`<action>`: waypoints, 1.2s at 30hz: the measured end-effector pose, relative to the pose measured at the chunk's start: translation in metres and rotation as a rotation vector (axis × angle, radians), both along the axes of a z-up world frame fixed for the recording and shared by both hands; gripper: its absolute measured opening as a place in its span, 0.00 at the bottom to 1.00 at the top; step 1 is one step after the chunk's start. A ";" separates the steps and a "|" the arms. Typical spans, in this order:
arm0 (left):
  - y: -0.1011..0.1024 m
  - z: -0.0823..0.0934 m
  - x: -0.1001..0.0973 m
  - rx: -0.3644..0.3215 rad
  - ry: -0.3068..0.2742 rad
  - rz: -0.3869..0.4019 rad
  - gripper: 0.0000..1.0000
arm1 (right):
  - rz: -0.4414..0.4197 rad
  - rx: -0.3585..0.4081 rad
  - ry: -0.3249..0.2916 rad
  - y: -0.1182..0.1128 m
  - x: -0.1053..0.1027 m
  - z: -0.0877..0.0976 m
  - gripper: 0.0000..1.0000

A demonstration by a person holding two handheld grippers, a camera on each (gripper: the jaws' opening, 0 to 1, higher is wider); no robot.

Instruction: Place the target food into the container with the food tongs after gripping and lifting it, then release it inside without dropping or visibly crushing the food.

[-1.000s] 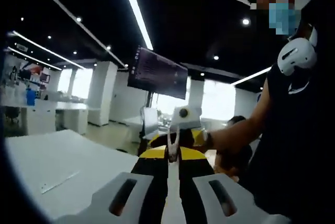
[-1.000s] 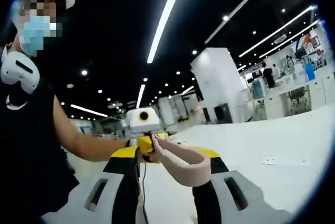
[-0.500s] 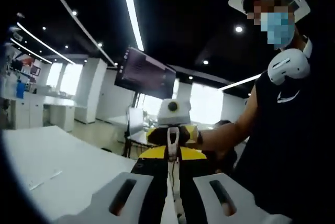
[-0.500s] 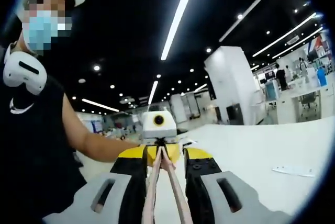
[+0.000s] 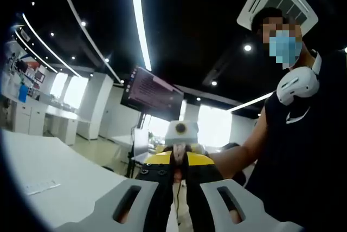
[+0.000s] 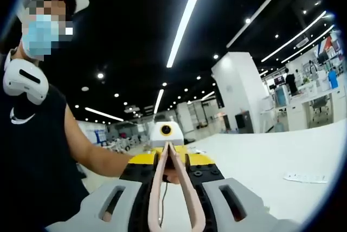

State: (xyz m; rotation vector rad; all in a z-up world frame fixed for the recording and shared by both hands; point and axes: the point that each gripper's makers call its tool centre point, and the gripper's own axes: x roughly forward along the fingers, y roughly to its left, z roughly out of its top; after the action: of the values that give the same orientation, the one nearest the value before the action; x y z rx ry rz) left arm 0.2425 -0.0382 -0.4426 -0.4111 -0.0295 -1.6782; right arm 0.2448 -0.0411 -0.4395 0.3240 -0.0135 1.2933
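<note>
Two grippers face each other, lifted high above the white table [image 6: 282, 159].
Pink tongs [image 6: 172, 186] sit squeezed between the right gripper [image 6: 171, 188] jaws, arms spread near, tips touching far, gripping nothing. Left gripper [image 5: 174, 188] jaws sit close together. Food and container can't be seen.
</note>
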 end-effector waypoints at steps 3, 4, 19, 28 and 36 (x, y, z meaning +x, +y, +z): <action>0.001 -0.007 0.001 0.013 0.005 0.003 0.03 | 0.014 -0.026 0.012 0.003 -0.002 -0.004 0.18; 0.002 -0.009 0.000 0.018 0.004 0.003 0.03 | 0.012 -0.030 0.014 0.003 -0.002 -0.006 0.18; 0.002 -0.023 -0.001 0.050 0.016 0.009 0.03 | 0.023 -0.037 0.039 0.004 0.002 -0.007 0.18; 0.000 -0.029 -0.004 0.091 0.004 0.001 0.16 | 0.066 -0.121 0.076 0.004 -0.006 -0.019 0.20; -0.002 -0.041 -0.001 0.207 0.002 0.014 0.22 | 0.053 -0.164 0.090 0.001 -0.005 -0.029 0.21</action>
State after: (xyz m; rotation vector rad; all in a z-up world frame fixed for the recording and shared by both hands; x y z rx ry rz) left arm 0.2414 -0.0405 -0.4839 -0.2560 0.1421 -1.6484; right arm 0.2398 -0.0398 -0.4688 0.2423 0.1774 1.3216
